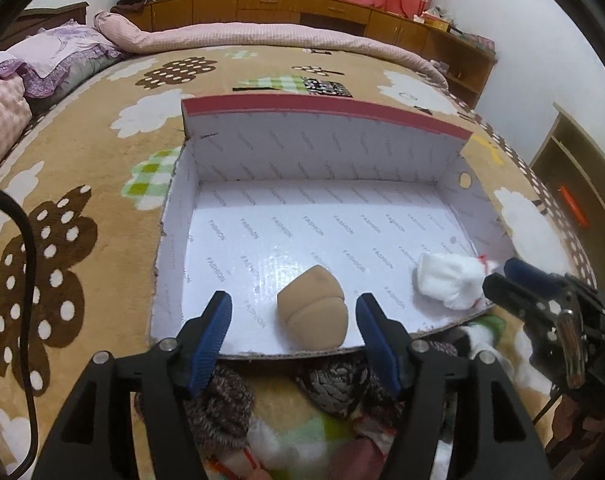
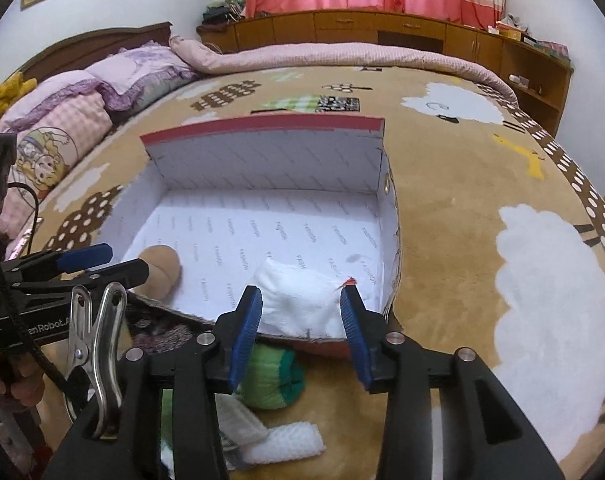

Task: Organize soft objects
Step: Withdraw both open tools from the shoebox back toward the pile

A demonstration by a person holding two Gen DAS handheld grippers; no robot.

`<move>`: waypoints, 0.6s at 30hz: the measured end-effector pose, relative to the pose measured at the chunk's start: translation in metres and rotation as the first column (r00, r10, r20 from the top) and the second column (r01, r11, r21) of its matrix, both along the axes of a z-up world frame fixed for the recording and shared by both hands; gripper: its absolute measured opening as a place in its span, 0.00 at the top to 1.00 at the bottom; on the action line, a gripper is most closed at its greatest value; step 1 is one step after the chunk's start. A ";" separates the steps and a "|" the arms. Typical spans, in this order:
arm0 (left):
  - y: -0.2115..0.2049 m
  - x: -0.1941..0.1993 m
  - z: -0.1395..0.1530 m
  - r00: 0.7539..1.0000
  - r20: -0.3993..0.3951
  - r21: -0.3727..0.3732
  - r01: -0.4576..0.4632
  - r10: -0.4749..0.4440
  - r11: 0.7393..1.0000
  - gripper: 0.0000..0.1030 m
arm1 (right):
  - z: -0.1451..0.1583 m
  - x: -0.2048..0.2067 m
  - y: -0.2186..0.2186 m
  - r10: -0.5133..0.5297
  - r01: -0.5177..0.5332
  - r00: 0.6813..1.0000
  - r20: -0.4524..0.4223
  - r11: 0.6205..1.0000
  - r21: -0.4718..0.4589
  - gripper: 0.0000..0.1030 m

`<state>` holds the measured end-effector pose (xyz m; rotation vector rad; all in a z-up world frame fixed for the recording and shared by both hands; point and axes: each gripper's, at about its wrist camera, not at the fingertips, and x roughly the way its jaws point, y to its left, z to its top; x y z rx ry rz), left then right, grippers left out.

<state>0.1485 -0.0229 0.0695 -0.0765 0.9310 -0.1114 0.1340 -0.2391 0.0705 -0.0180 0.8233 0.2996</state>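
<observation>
An open cardboard box [image 1: 322,148] with a white lining and a red rim lies on the bed. Inside it, near the front wall, rests a tan rolled sock [image 1: 314,308]. My left gripper [image 1: 294,306] hovers over the front wall, open, its blue pads apart from the tan sock on both sides. A white rolled sock [image 2: 298,300] with a red tag lies in the box's right front corner. My right gripper [image 2: 301,296] is open just short of it, with the sock seen between its pads. In the right wrist view the left gripper [image 2: 122,262] shows at the left beside the tan sock [image 2: 162,268].
More soft items lie in front of the box: brown knitted socks [image 1: 218,400], a green rolled sock [image 2: 270,376] and a white cloth [image 2: 282,444]. The tan patterned blanket [image 2: 482,240] covers the bed. Pillows [image 2: 62,128] lie left, a rolled pink quilt [image 1: 262,36] behind.
</observation>
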 end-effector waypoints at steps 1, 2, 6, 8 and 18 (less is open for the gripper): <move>-0.001 -0.002 0.002 1.000 0.003 0.002 0.003 -0.003 1.000 0.34 | 0.002 -0.002 -0.001 0.000 0.000 1.000 0.003 1.000 0.006 0.59; -0.001 -0.003 0.004 1.000 0.005 0.004 0.005 -0.005 1.000 0.34 | 0.004 -0.005 -0.001 -0.002 0.002 1.000 0.004 1.000 0.011 0.59; -0.001 -0.015 0.011 1.000 0.018 0.015 0.007 -0.007 1.000 0.34 | 0.011 -0.014 -0.004 -0.008 0.008 1.000 0.012 1.000 0.029 0.59; 0.000 -0.020 0.013 1.000 0.021 0.016 0.004 -0.004 1.000 0.34 | 0.014 -0.019 -0.006 -0.011 0.010 1.000 0.016 0.999 0.039 0.59; 0.008 -0.052 0.027 0.999 0.044 0.024 -0.017 0.016 1.000 0.33 | 0.020 -0.049 -0.016 -0.027 0.026 0.999 0.016 0.996 0.084 0.59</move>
